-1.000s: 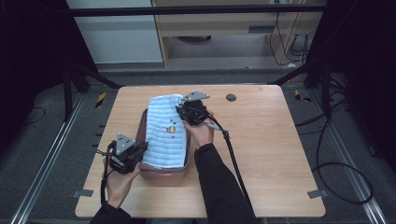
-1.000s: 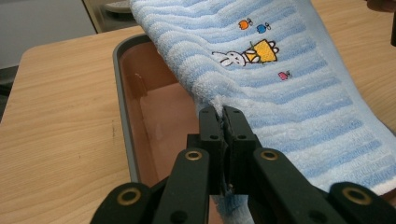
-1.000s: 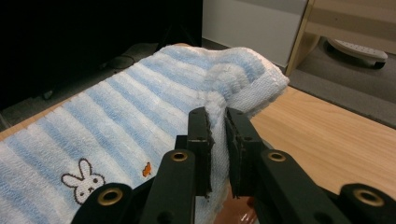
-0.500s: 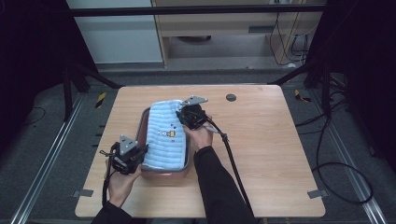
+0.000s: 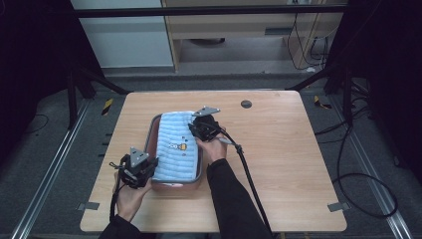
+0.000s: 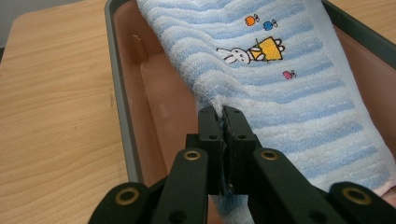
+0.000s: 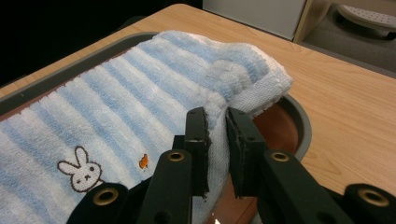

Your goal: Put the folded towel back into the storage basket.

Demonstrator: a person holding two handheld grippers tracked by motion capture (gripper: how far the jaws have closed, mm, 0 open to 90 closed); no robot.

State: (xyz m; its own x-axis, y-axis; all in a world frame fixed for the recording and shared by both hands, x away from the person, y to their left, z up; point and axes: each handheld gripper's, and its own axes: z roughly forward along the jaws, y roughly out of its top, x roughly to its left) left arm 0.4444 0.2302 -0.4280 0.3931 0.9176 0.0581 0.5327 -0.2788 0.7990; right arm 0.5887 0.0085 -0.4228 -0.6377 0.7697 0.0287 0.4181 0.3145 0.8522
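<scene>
Left gripper: high view, near-left tray corner, clamped on towel edge.
Right gripper: far-right towel edge; jaws have just been opening, towel fold between them.
Tray: on table, towel lying inside.
Disc: dark, far side, well apart.
Left gripper view: jaws pinch towel hem; tray wall beside.
Right gripper view: towel fold between slightly parted jaws; tray rim behind.
</scene>
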